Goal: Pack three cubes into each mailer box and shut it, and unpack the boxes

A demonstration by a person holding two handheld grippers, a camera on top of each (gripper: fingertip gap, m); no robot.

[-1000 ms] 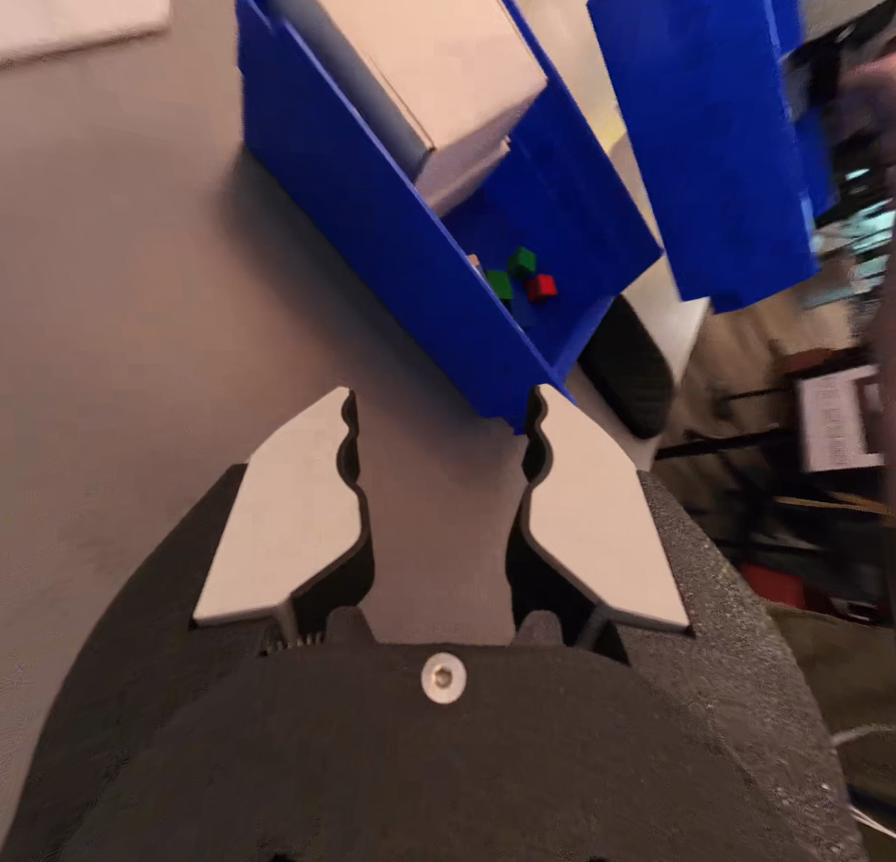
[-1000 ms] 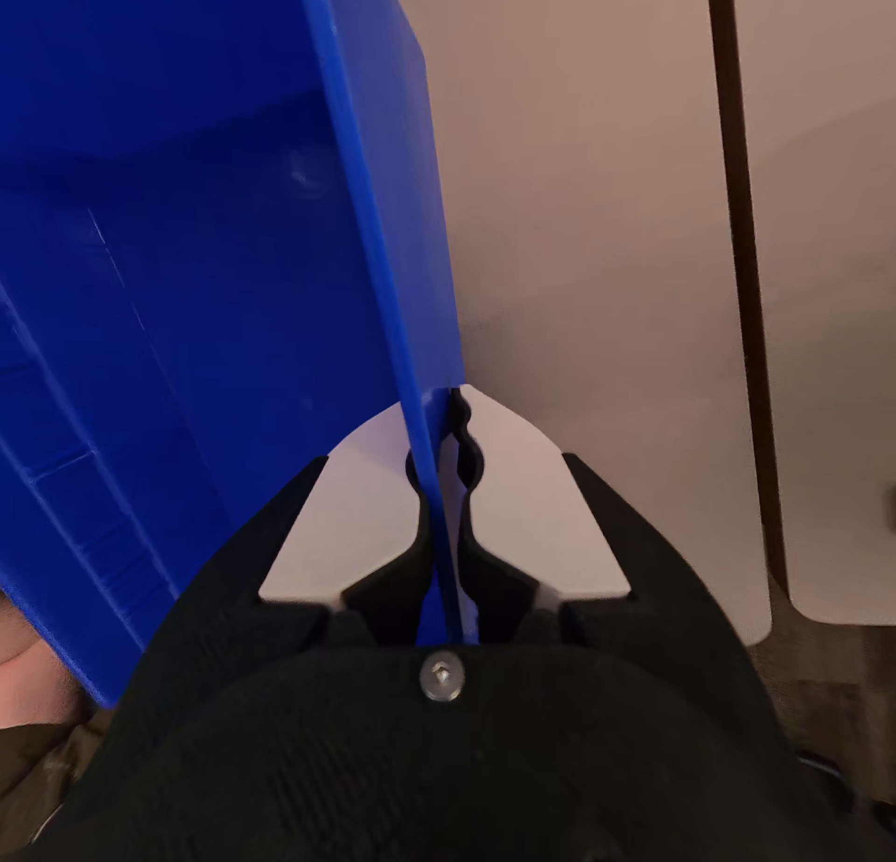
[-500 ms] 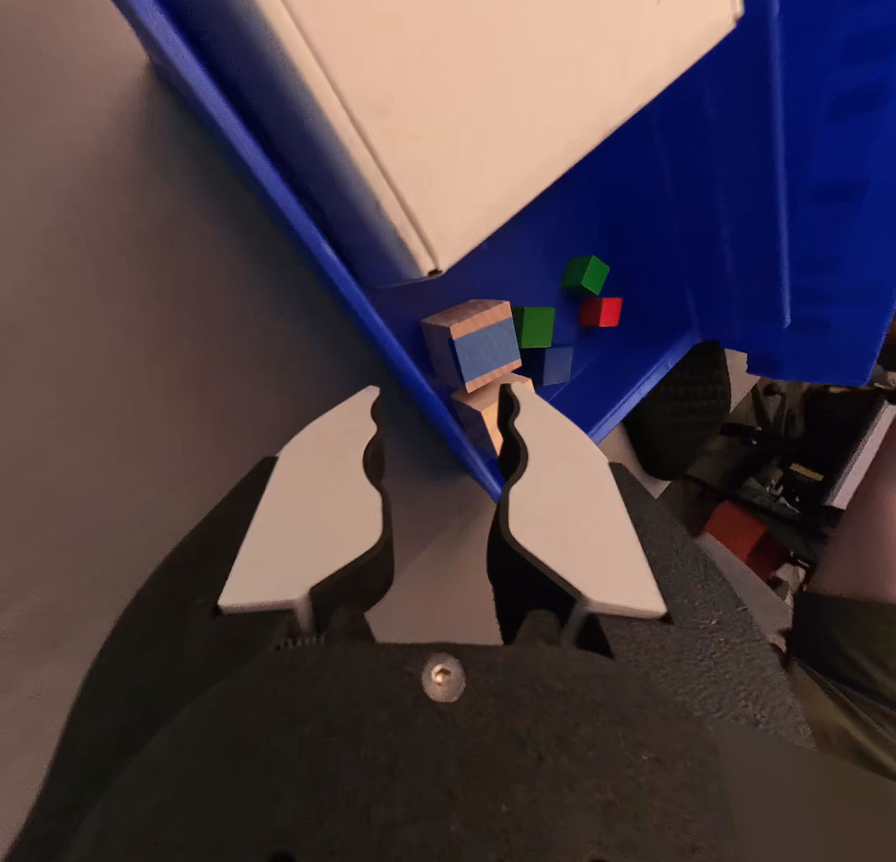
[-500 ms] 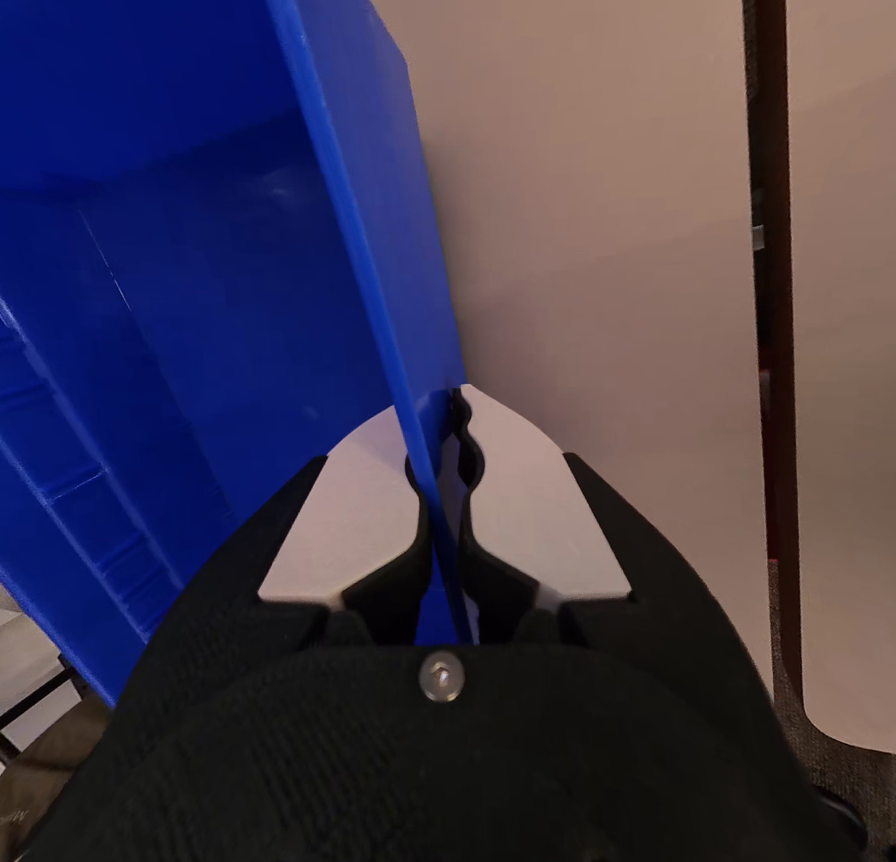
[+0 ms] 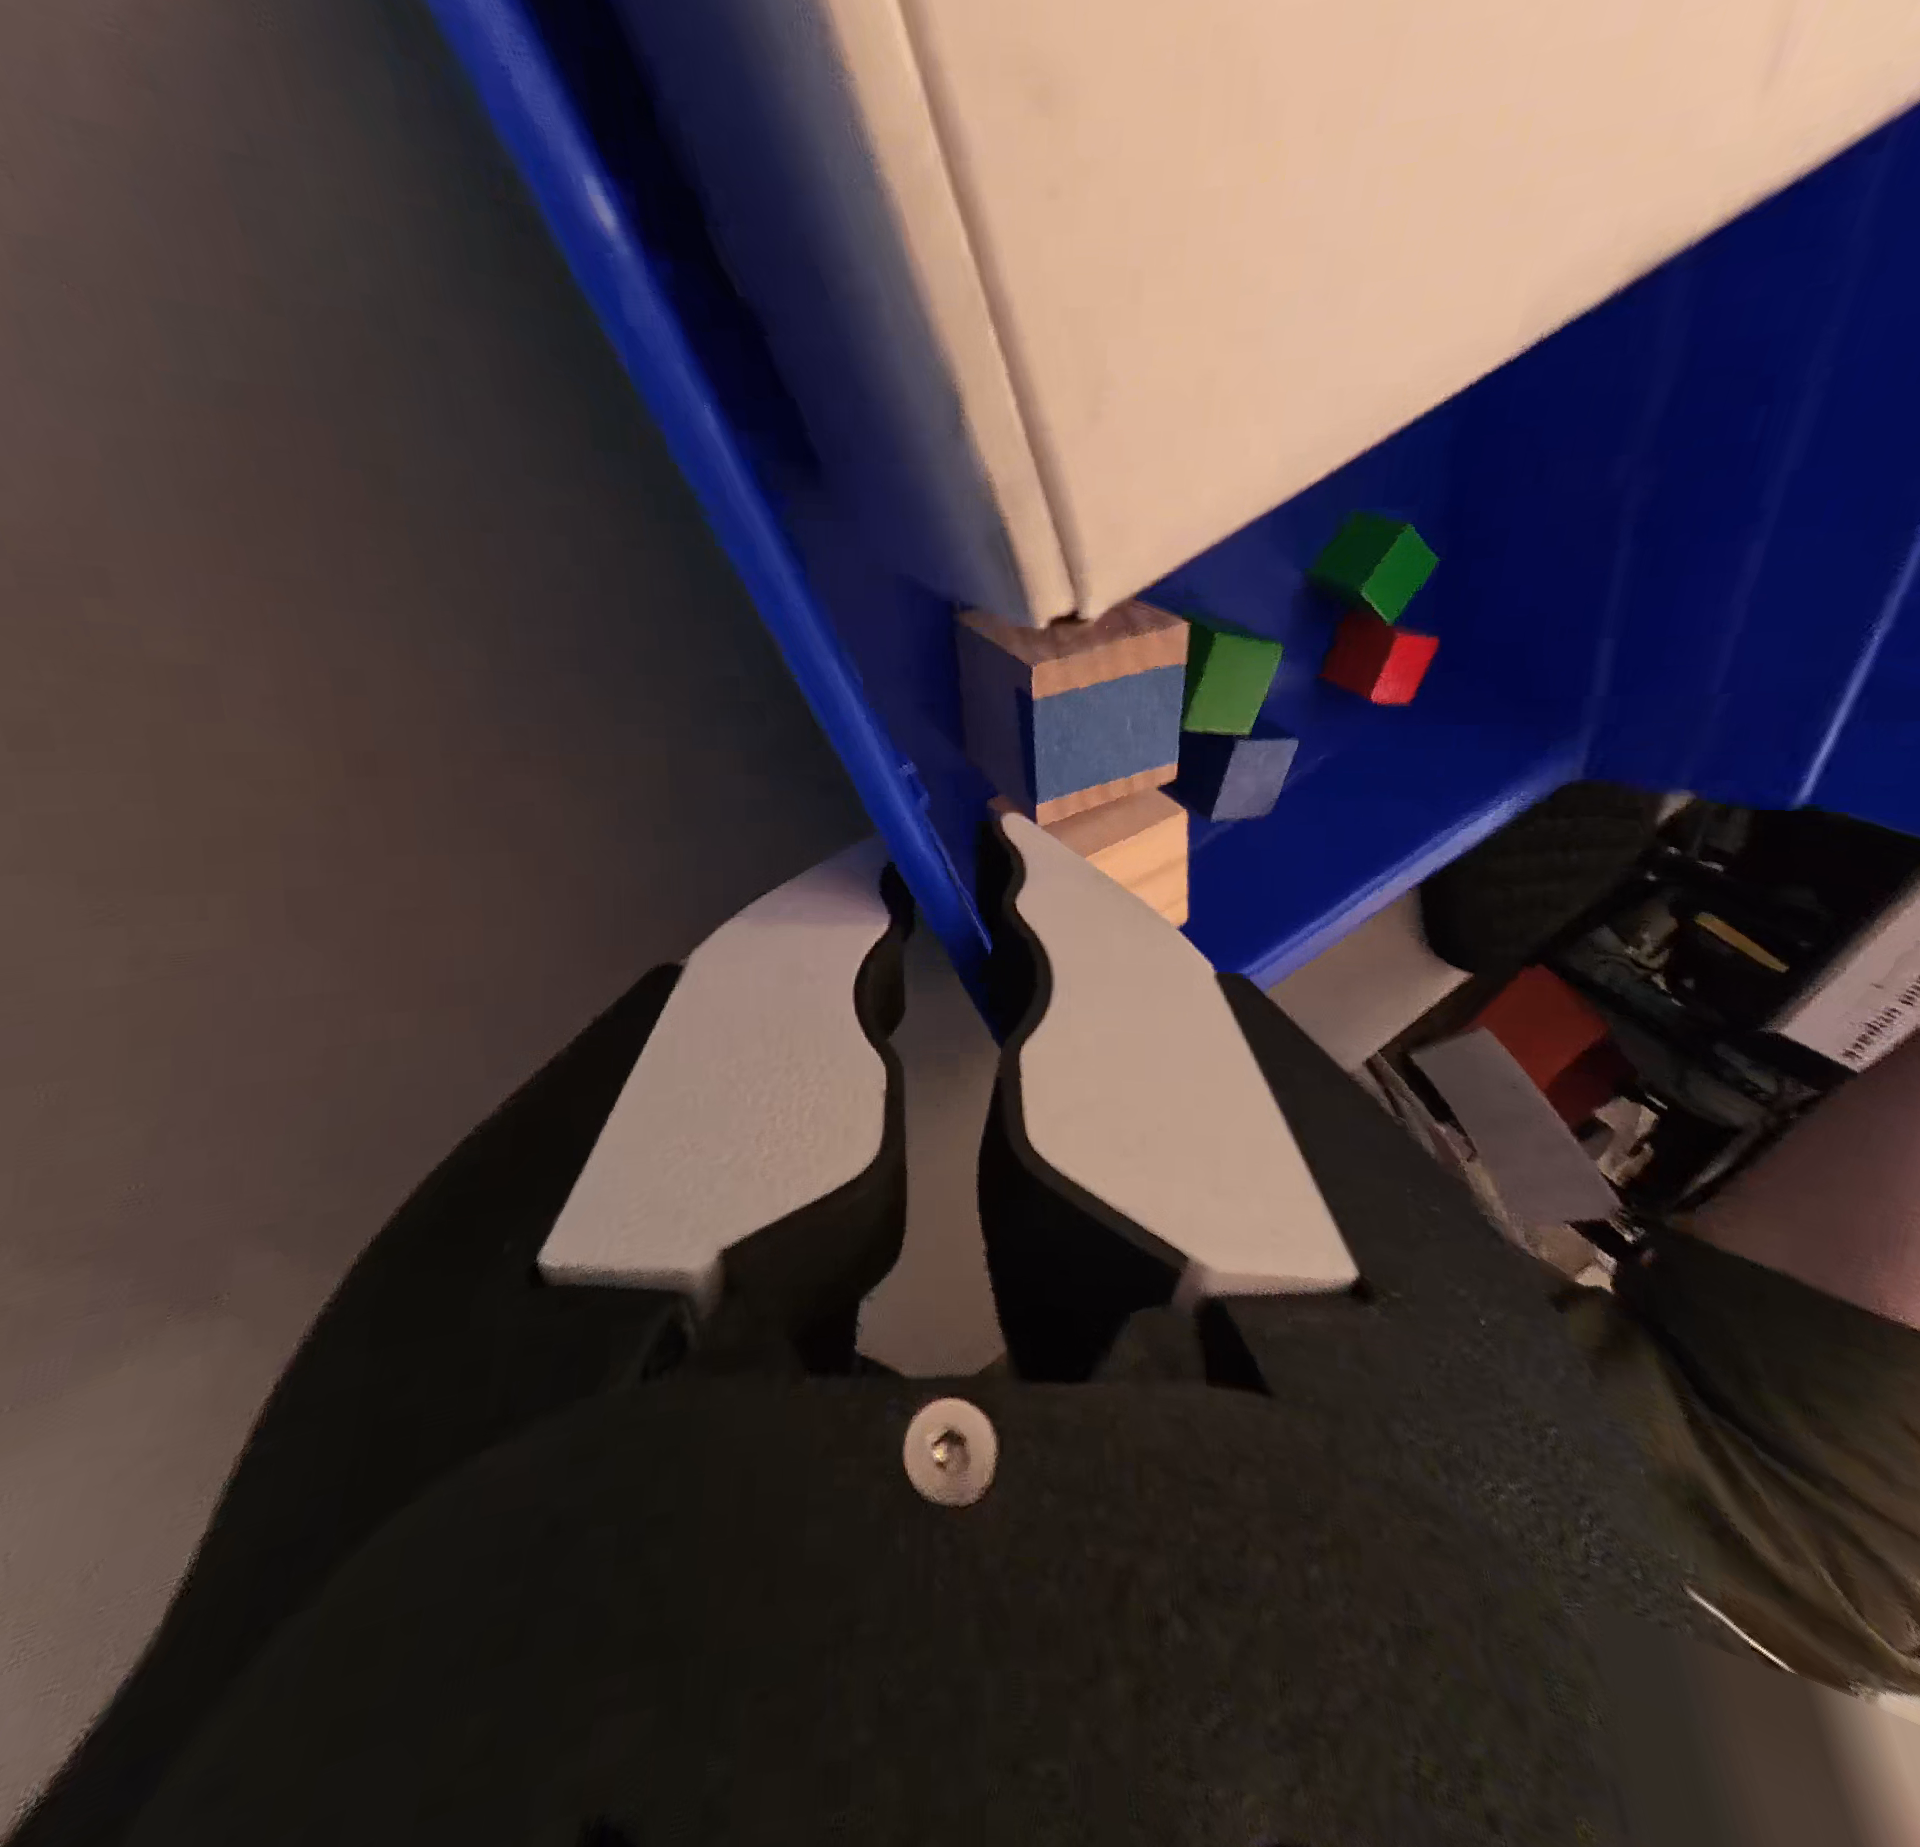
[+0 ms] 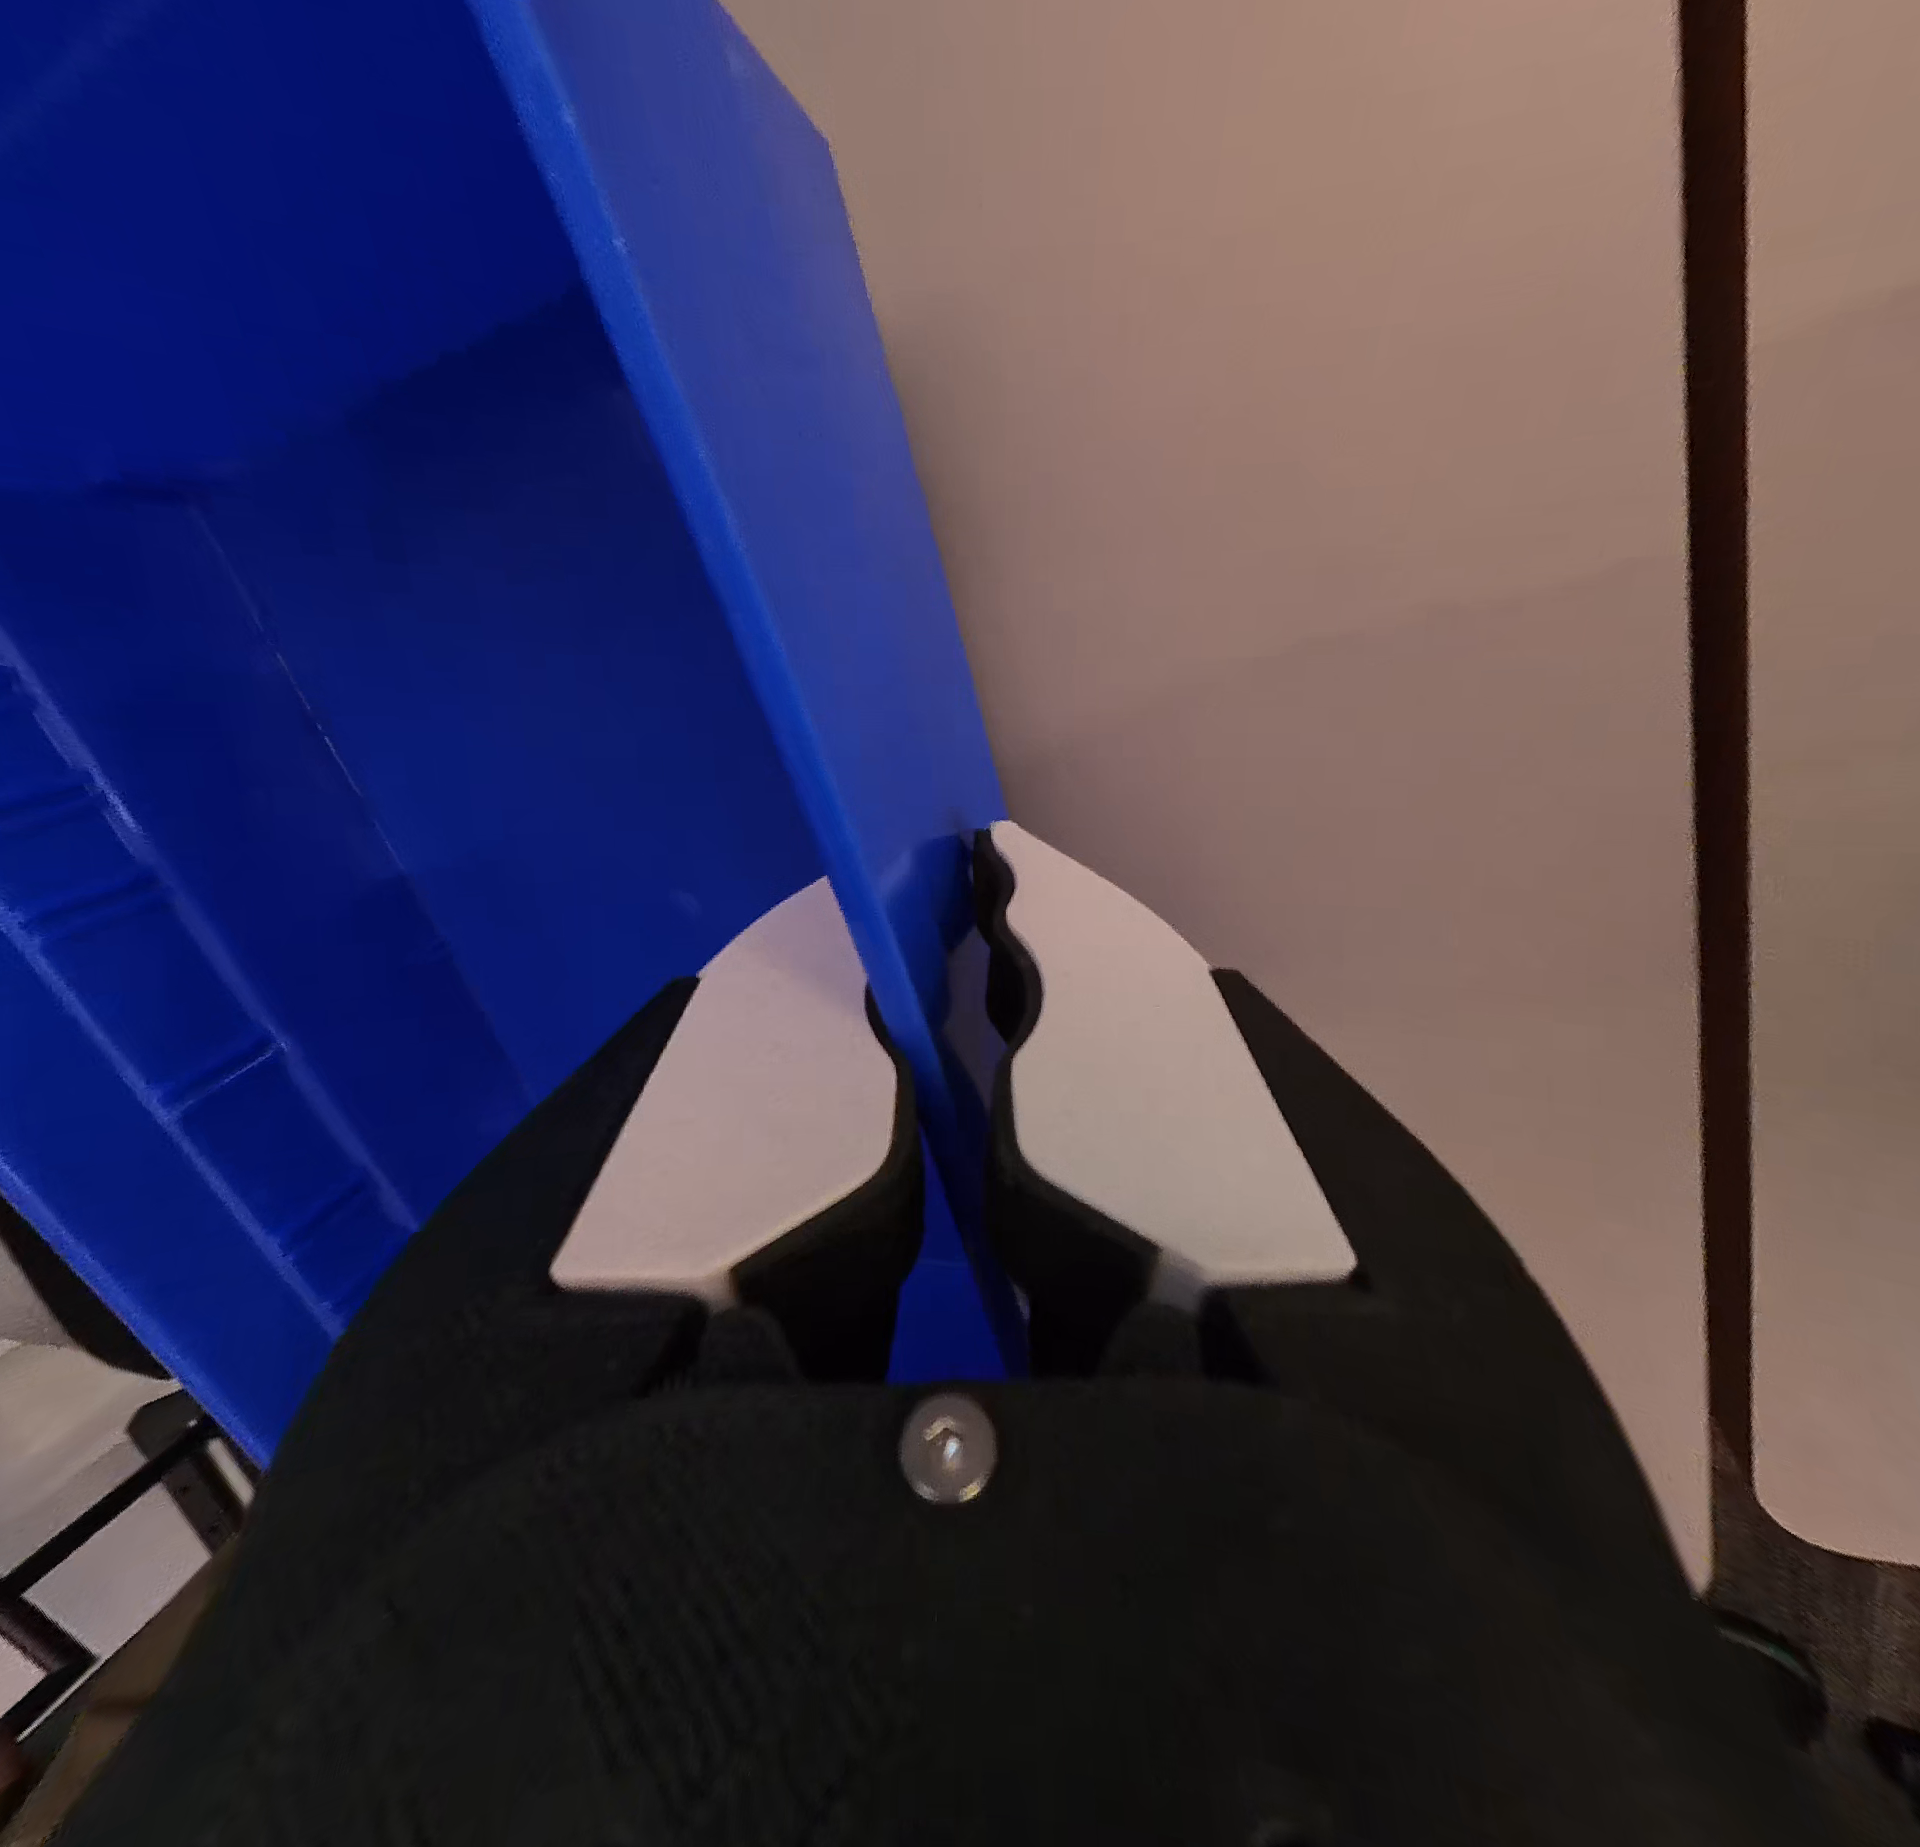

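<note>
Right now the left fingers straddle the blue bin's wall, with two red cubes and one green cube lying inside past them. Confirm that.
Not quite. The left wrist view shows two green cubes and one red cube, not the reverse. The rest holds: the left gripper straddles the blue bin wall.

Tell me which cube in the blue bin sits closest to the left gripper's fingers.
The plain wooden cube, right behind the left gripper at the blue bin wall. The blue-taped wooden cube and small coloured cubes lie farther in.
</note>
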